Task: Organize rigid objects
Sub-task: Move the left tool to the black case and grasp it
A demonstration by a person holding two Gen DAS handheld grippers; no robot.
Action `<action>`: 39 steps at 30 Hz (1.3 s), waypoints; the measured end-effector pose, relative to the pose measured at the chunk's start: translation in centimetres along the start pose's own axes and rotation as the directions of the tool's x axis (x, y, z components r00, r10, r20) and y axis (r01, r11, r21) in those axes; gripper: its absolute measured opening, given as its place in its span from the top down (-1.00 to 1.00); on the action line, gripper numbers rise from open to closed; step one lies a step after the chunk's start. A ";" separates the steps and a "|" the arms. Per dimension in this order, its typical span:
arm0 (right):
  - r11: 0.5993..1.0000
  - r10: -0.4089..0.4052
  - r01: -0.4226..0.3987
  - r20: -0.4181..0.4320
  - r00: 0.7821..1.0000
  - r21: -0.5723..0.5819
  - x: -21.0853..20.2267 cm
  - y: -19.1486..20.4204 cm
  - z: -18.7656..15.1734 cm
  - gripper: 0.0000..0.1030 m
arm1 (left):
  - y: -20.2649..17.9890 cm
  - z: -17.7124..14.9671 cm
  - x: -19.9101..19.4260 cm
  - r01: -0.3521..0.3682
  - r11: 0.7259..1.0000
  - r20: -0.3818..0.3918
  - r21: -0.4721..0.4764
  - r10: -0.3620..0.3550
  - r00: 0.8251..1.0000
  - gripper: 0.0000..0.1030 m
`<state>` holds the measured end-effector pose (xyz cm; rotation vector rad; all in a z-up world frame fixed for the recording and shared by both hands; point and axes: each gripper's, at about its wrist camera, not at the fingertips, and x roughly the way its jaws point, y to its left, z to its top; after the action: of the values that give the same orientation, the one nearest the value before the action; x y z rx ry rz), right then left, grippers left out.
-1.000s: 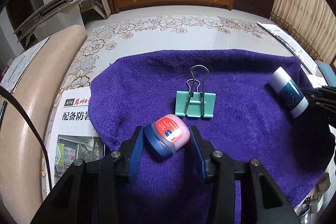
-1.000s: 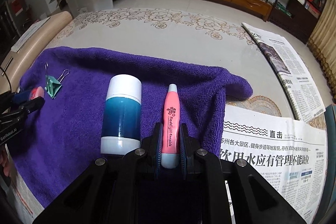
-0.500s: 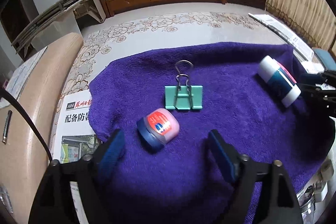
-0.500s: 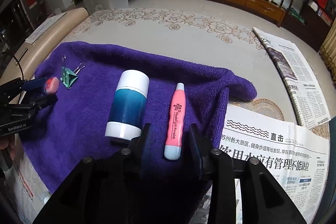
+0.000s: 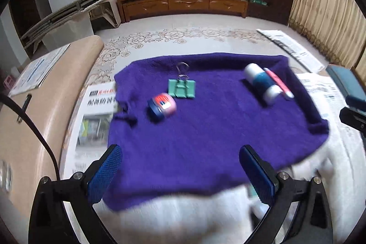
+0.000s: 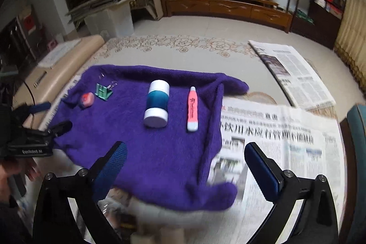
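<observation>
Four objects lie in a row on a purple towel (image 5: 205, 129) (image 6: 141, 152). A small blue jar with a pink-red lid (image 5: 162, 106) (image 6: 86, 99) lies on its side at the left. A green binder clip (image 5: 182, 88) (image 6: 104, 91) is beside it. A teal and white cylinder (image 5: 263, 83) (image 6: 157, 103) and a pink highlighter (image 5: 278, 83) (image 6: 192, 108) lie at the right. My left gripper (image 5: 180, 172) is open and empty, pulled back above the towel's near edge. My right gripper (image 6: 185, 166) is open and empty, also back from the objects.
Newspapers (image 6: 274, 136) (image 5: 98, 111) lie under and beside the towel on a floral table top (image 5: 183, 38). A beige padded edge (image 5: 45, 93) runs along the left. A wooden cabinet (image 5: 183, 5) stands across the room.
Both grippers opened wide, let go of the jar and the highlighter, and drew back and up from the towel. All four objects stay where they lay.
</observation>
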<state>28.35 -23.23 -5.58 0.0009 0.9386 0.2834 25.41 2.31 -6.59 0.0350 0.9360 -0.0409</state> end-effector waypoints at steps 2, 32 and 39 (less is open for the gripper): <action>1.000 -0.006 0.005 0.015 1.000 0.023 -1.7 -0.1 -1.4 -0.96 | -0.5 -1.2 -1.2 0.020 1.000 0.005 -0.008 -0.020 1.000 -1.00; 0.993 -0.024 0.024 -0.005 1.000 0.113 -4.8 -1.3 -10.5 -0.99 | -8.0 -12.2 -1.3 0.011 1.000 -0.061 -0.001 -0.011 0.998 -0.86; 0.989 -0.052 0.053 -0.012 0.999 0.139 -5.0 -2.7 -10.7 -0.99 | -9.0 -12.4 -2.2 0.026 0.999 -0.035 0.021 -0.025 0.999 -0.22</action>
<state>17.77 -28.31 -8.30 0.1034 0.9639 0.1686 13.66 -6.05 -12.29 0.0435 0.9709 -0.0744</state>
